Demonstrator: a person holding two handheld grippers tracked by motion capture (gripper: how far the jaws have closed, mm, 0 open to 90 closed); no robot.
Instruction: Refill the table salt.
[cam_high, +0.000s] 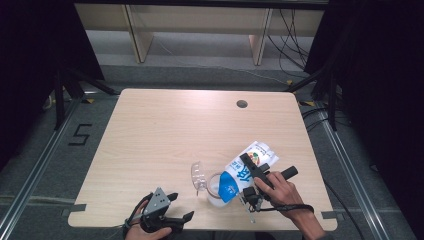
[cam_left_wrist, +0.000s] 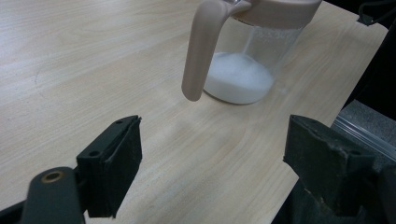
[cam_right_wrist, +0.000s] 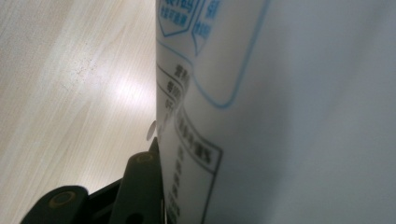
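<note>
Near the front edge of the table (cam_high: 150, 130), right of centre, sits the clear jug (cam_high: 216, 191) with white powder (cam_left_wrist: 238, 77) piled in its bottom. Jug is upright, beige lid and beige handle (cam_left_wrist: 198, 56) on it, handle on its left side in the high view.

Right gripper (cam_high: 256, 171) is clamped on a white-and-blue bag (cam_high: 245, 170). Bag is tilted, blue lower end down over the jug mouth, white upper end up and away to the right of the jug. Right gripper view: one black jaw presses flat against the bag's printed face (cam_right_wrist: 280, 116); other jaw hidden behind the bag.

Left gripper (cam_high: 177, 207) rests left of the jug, close to the front edge, held in the person's left hand (cam_high: 147, 231). Jaws stand wide apart, nothing between them. Left gripper view: jug is ahead of the jaws, apart from them, bare tabletop in the gap.

Round cable hole (cam_high: 242, 104) is well behind the jug, toward the far edge.
</note>
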